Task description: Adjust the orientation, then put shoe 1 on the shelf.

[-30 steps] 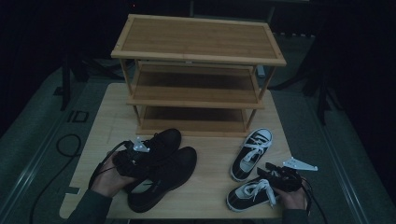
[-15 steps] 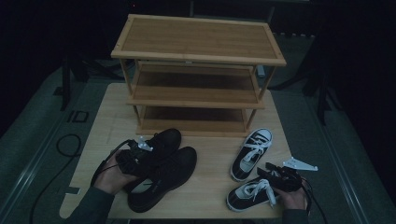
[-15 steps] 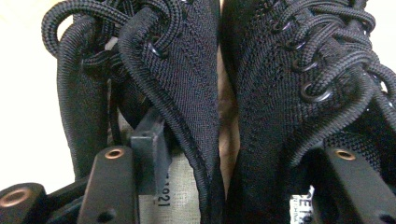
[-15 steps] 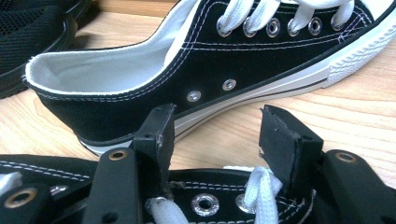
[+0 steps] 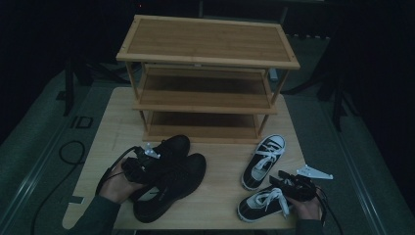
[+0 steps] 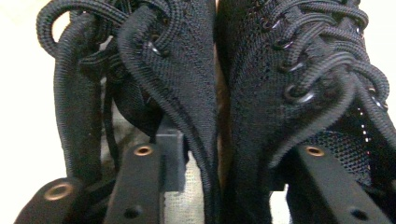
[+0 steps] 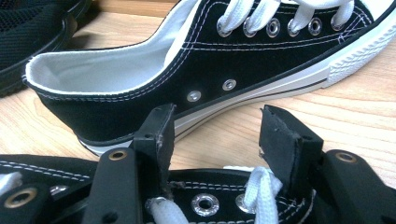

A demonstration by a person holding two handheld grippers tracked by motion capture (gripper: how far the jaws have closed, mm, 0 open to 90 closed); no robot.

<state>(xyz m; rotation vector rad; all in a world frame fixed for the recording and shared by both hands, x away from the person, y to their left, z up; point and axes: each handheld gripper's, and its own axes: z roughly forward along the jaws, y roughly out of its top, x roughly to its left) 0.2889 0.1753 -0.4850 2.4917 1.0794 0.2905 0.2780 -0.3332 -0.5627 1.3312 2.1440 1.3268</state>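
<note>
Lower left, the left gripper (image 5: 147,164) has just been closing its jaws, which now clamp both black shoes' (image 5: 169,183) inner sides together; lower right, the right gripper's (image 5: 288,188) jaws stand apart over a sneaker (image 5: 262,203).

Two black grippers: left gripper (image 5: 143,164), right gripper (image 5: 293,186). Flat black jaws studded with brass-ringed screw holes, worn foam pads, grey three-cornered plate (image 5: 314,173), trailing black cable (image 5: 105,175). Dark grey-green sleeves (image 5: 100,220).

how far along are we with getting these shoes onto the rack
Nothing is shelved yet: the wooden shoe rack holds no shoes. In hand: the left gripper has just been closing, a jaw inside each of the two black mesh shoes, pinching their inner sides together. The right gripper stands open over the nearer black-and-white sneaker. Left: lifting both pairs, including the far sneaker, onto shelves.
</note>
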